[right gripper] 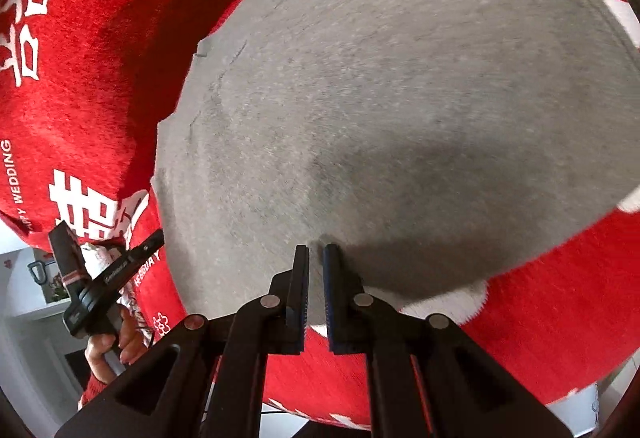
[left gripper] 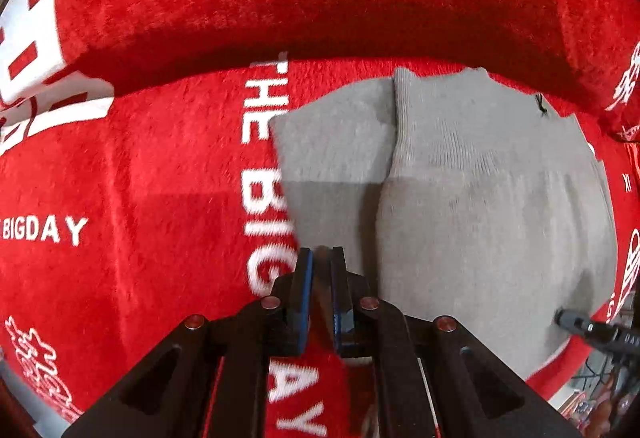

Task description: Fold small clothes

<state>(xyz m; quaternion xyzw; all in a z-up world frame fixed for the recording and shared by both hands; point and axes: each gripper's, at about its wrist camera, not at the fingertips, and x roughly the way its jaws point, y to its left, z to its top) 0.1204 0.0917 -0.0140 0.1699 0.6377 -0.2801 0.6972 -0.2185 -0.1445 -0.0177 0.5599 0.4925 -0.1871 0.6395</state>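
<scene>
The grey garment (left gripper: 480, 198) lies at the right of the frame on the red blanket (left gripper: 140, 178). Its near edge is pinched by the left gripper (left gripper: 321, 258) and the right gripper (right gripper: 316, 258), both nearly closed. The edge should be lifted evenly.

One grey knitted garment (left gripper: 480, 206) is lying on one red plush cover with white lettering (left gripper: 140, 178). Two black two-finger grippers are showing: the left gripper (left gripper: 321, 258) and the right gripper (right gripper: 316, 258).
</scene>
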